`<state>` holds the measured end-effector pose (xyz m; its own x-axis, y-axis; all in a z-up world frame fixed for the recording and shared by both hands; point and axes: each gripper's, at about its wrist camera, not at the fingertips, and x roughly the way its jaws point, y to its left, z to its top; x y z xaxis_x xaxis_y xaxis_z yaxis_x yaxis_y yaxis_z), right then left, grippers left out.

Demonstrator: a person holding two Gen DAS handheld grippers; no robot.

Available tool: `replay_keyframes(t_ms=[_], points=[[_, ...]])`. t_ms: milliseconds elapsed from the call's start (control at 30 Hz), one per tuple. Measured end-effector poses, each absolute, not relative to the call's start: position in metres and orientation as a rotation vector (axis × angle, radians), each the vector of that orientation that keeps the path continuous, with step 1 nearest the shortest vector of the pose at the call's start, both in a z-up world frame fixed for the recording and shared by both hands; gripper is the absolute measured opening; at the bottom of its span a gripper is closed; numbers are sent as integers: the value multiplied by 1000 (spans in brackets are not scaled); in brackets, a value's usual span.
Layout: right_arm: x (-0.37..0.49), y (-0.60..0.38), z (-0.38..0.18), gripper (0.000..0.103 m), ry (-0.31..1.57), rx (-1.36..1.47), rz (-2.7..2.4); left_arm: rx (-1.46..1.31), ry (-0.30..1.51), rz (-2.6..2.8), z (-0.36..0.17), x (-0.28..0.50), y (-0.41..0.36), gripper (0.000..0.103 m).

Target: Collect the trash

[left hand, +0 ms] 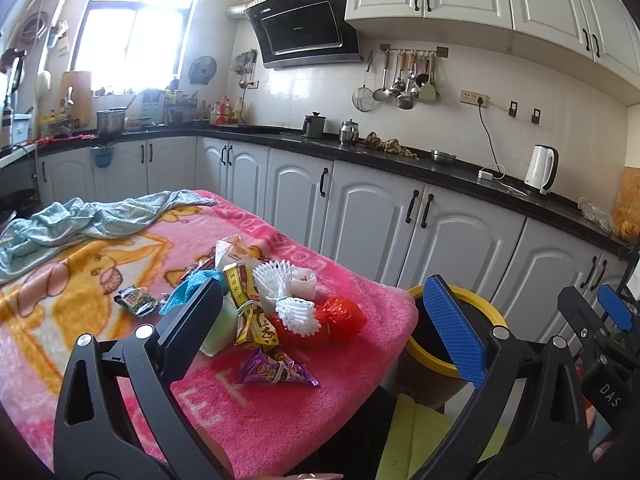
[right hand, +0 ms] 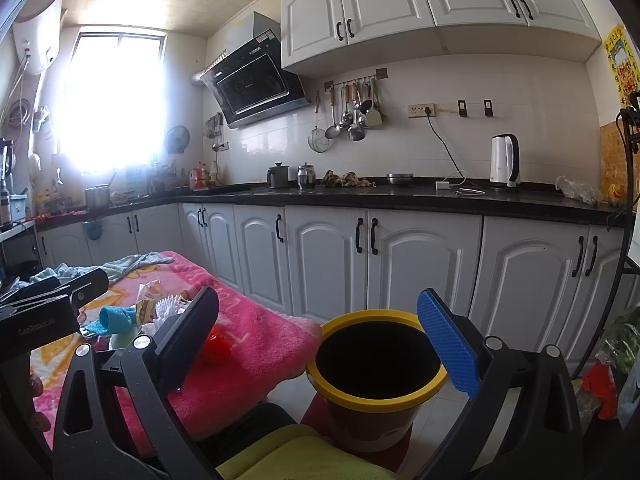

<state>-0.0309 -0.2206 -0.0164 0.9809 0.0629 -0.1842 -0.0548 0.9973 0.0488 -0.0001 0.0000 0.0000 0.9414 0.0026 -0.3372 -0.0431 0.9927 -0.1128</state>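
Left gripper (left hand: 328, 328) jaws spread wide, nothing held, the trash pile (left hand: 276, 304) of wrappers, white foam nets and a red plastic bag (left hand: 340, 314) sitting between and just beyond the fingers at frame centre, purple wrapper (left hand: 276, 370) nearest the camera. Right gripper (right hand: 320, 344) also wide open and empty, framing the yellow-rimmed bin (right hand: 376, 396) at lower centre, its mouth unobstructed. Pile lies near the right edge of the pink blanket (left hand: 280, 420), bin just past that edge, bare floor gap to the white cabinets (right hand: 400, 264).
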Motion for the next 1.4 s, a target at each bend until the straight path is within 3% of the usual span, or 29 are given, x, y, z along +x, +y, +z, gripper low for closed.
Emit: replay_keyframes(t_ms=[1400], points=[[-28, -215, -16, 97, 192, 5, 107, -136, 345, 50, 7, -5, 17, 92]])
